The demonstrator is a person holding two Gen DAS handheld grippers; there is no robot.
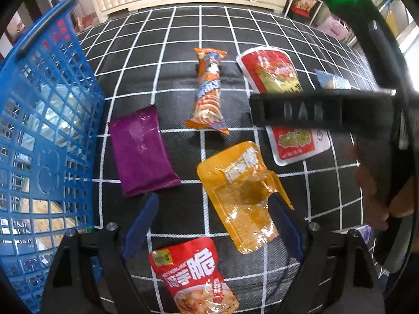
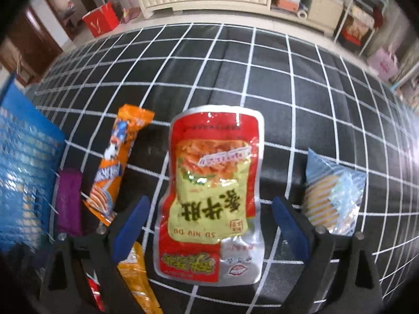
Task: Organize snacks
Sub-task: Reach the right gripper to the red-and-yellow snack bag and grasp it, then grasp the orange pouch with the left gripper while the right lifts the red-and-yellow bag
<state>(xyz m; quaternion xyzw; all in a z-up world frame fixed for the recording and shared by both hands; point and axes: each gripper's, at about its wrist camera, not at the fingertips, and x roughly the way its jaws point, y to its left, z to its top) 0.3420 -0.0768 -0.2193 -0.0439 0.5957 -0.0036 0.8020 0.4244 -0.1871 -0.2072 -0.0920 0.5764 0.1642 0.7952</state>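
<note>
Right gripper (image 2: 209, 214) fingers spread wide, empty, red pouch (image 2: 212, 196) reading "SU NIU DU" between them, left gripper (image 1: 212, 209) likewise open, empty, yellow pouch (image 1: 243, 198) at its right finger.

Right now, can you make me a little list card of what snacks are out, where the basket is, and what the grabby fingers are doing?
surface: black cloth with white grid
basket: blue basket, at the cloth's left edge
snacks on cloth: purple packet, orange striped packet, yellow pouch, red pouch, red and silver pouch, pale blue packet
left gripper: fingers open, holding nothing
right gripper: fingers open either side of the red and silver pouch
</note>
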